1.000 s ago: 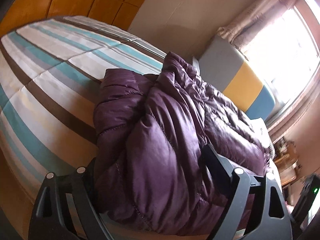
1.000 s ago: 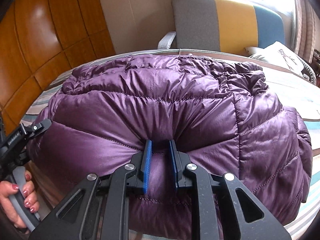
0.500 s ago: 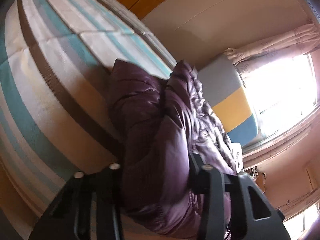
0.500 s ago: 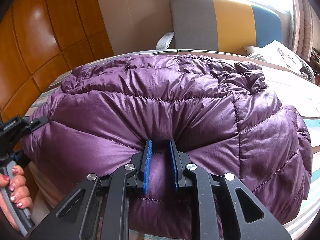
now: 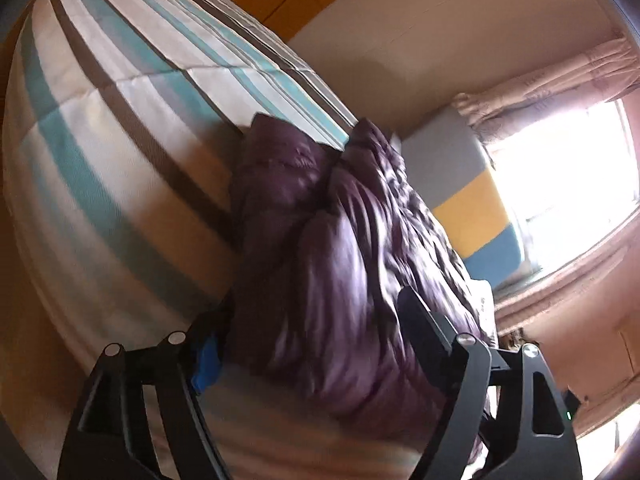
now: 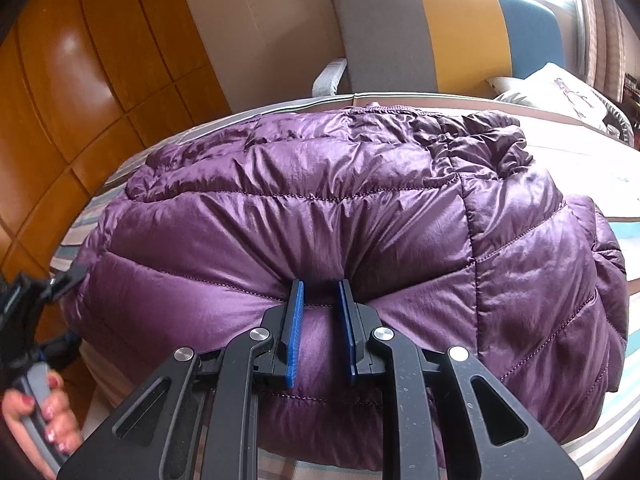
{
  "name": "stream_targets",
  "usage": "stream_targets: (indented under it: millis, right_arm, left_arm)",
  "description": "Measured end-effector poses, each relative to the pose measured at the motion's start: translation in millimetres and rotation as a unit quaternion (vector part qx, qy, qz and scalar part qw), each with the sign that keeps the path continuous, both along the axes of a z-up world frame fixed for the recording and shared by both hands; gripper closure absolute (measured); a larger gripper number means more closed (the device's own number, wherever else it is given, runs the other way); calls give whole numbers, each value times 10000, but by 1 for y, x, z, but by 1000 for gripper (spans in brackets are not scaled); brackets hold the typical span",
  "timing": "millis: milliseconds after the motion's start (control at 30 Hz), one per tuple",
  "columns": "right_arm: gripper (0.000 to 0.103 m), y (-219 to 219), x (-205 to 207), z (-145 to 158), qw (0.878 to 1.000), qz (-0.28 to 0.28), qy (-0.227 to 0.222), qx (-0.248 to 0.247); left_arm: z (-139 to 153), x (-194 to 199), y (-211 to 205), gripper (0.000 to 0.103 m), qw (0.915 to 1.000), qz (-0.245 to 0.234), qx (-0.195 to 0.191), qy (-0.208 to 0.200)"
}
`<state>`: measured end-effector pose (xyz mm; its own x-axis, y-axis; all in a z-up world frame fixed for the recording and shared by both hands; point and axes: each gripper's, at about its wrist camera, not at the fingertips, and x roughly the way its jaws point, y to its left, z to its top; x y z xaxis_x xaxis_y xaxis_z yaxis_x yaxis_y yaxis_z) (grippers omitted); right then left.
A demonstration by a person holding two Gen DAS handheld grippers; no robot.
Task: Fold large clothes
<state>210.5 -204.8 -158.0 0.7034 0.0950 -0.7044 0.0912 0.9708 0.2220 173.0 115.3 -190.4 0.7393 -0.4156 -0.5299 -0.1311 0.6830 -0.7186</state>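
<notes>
A puffy purple quilted jacket point(image 6: 340, 208) lies bunched on the striped bed point(image 6: 600, 432). My right gripper point(image 6: 320, 312) is shut on a pinched fold at its near edge, blue pads pressing the cloth from both sides. In the left wrist view the jacket point(image 5: 340, 260) runs away from the camera, blurred. My left gripper point(image 5: 312, 308) straddles the jacket's near end with its jaws opening wide; the left blue pad point(image 5: 206, 360) stands clear of the cloth. The left gripper point(image 6: 24, 308) also shows at the jacket's left end, held by a hand point(image 6: 40, 420).
The striped bed cover point(image 5: 100, 120) spreads to the left of the jacket. A grey, yellow and blue chair point(image 6: 440, 40) stands beyond the bed by a bright window point(image 5: 560, 160). Wooden wall panels point(image 6: 80, 80) rise on the left. A pillow point(image 6: 560, 88) lies at the far right.
The left gripper squeezed the jacket's end half a second ago and has since spread wide again, rolling and shifting a little. The right gripper keeps its grip, unmoved.
</notes>
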Motion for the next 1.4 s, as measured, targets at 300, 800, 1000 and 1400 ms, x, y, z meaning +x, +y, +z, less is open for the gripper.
stream_targets:
  millis: [300,800,1000,1400]
  right_arm:
    - [85,7,-2,-2,9998,11,-52,-184]
    - [86,31,24,-16,9977,109,-96,-661]
    - [86,4,3,-3,9991,35,-329,283]
    - [86,-55,-68,29,9934,-955,-634,-63]
  left_arm:
    - [-17,31,3,71,9969,140,-764,108]
    - [57,-3,-42,82,9890,-80,817,-1226]
    - [107,-23,-71,82,9635,-304,1738,-2012]
    - [157,-41,-148,81,8991,-753,3439,-2602]
